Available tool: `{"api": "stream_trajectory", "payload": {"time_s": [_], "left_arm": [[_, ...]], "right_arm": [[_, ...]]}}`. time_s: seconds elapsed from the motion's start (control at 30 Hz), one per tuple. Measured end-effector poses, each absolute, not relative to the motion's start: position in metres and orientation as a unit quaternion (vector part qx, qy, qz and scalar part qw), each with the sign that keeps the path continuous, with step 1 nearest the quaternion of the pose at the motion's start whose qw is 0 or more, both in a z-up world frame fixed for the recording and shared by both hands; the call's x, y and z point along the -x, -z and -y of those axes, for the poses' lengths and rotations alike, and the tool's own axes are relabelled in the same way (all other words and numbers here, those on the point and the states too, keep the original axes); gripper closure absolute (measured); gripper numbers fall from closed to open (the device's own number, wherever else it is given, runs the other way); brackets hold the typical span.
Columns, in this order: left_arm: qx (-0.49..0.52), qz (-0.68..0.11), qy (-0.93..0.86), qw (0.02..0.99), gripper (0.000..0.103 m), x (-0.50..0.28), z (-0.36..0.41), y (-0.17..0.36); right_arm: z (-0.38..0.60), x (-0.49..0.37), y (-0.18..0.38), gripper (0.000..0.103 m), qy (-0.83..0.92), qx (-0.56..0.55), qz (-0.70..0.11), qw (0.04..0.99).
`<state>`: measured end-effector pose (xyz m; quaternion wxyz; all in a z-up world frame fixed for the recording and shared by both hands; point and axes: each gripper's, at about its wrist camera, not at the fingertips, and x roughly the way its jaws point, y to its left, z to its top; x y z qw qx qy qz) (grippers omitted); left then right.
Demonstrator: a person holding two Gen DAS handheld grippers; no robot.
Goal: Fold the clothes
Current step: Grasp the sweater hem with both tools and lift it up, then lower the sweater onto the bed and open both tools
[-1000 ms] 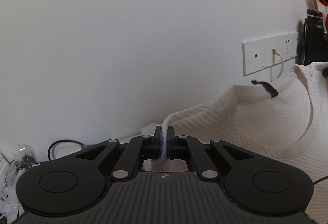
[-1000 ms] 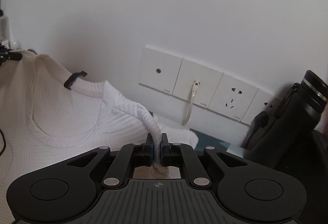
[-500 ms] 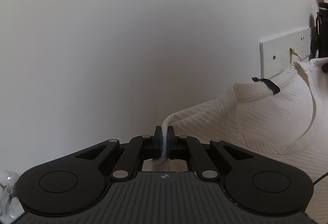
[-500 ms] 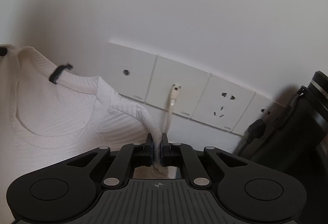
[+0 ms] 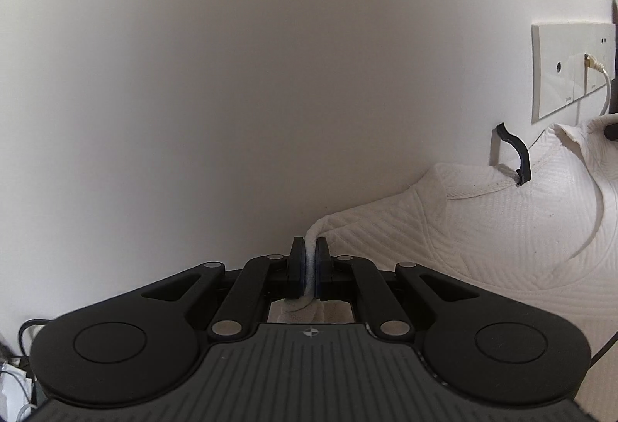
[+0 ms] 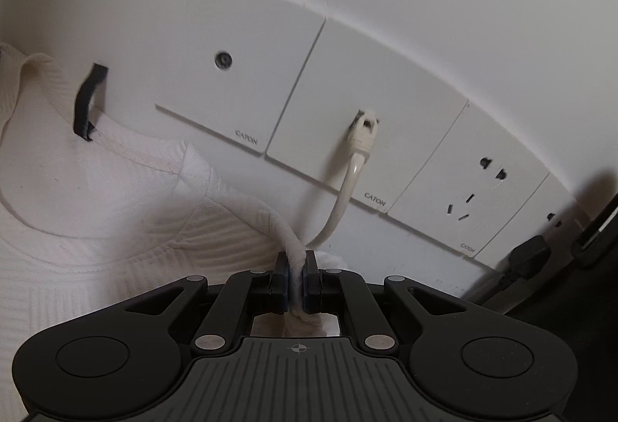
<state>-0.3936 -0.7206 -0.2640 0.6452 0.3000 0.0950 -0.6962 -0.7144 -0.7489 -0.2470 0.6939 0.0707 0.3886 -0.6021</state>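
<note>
Gripping a white ribbed garment point(image 5: 483, 229) by pinched shoulder edges: left claw point(image 5: 309, 260) and right claw point(image 6: 295, 277) both clamping fabric, neckline with black loop point(image 6: 87, 101) sagging between.

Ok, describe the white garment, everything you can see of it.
The white garment is a ribbed, textured knit top with a round stitched neckline and a black hanging loop at the collar. It hangs stretched in front of the wall, neckline up. The left gripper and the right gripper each pinch a bunched shoulder edge. Its lower part is out of view.
</note>
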Motion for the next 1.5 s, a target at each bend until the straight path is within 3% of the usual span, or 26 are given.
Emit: {"api": "stream_trajectory", "payload": {"time_s": [0.33, 0.4, 0.43, 0.47, 0.5, 0.53, 0.57, 0.73, 0.83, 1.1, 1.27, 1.5], "left_arm": [[-0.316, -0.153, 0.699, 0.623, 0.097, 0.393, 0.743, 0.284], [-0.317, -0.167, 0.697, 0.622, 0.093, 0.392, 0.746, 0.286], [-0.317, -0.172, 0.697, 0.620, 0.090, 0.392, 0.747, 0.285], [-0.318, -0.178, 0.697, 0.617, 0.081, 0.392, 0.747, 0.284], [-0.320, -0.183, 0.698, 0.614, 0.072, 0.392, 0.747, 0.281], [-0.316, -0.190, 0.703, 0.609, 0.050, 0.390, 0.745, 0.276], [-0.311, -0.196, 0.709, 0.602, 0.039, 0.388, 0.743, 0.270], [-0.228, -0.220, 0.749, 0.583, 0.039, 0.352, 0.705, 0.213], [-0.183, -0.251, 0.747, 0.588, 0.039, 0.324, 0.671, 0.187], [-0.202, -0.373, 0.725, 0.542, 0.039, 0.311, 0.541, 0.230], [-0.189, -0.448, 0.703, 0.519, 0.039, 0.287, 0.514, 0.235], [-0.159, -0.471, 0.681, 0.538, 0.037, 0.283, 0.486, 0.249]], "right_arm": [[0.760, 0.709, 0.264, 0.094, 0.608, -0.062, -0.413, 0.675], [0.759, 0.708, 0.265, 0.081, 0.618, -0.052, -0.417, 0.665], [0.759, 0.707, 0.264, 0.069, 0.624, -0.047, -0.417, 0.659], [0.758, 0.709, 0.262, 0.057, 0.628, -0.049, -0.413, 0.658], [0.757, 0.711, 0.259, 0.052, 0.629, -0.058, -0.408, 0.660], [0.755, 0.715, 0.253, 0.045, 0.628, -0.073, -0.399, 0.664], [0.752, 0.719, 0.247, 0.044, 0.628, -0.087, -0.389, 0.669], [0.704, 0.741, 0.200, 0.032, 0.632, -0.121, -0.306, 0.702], [0.672, 0.764, 0.173, 0.031, 0.643, -0.146, -0.273, 0.701], [0.568, 0.818, 0.162, 0.029, 0.673, -0.265, -0.247, 0.644], [0.501, 0.818, 0.165, 0.030, 0.648, -0.336, -0.259, 0.633], [0.474, 0.806, 0.206, 0.030, 0.650, -0.407, -0.227, 0.601]]}}
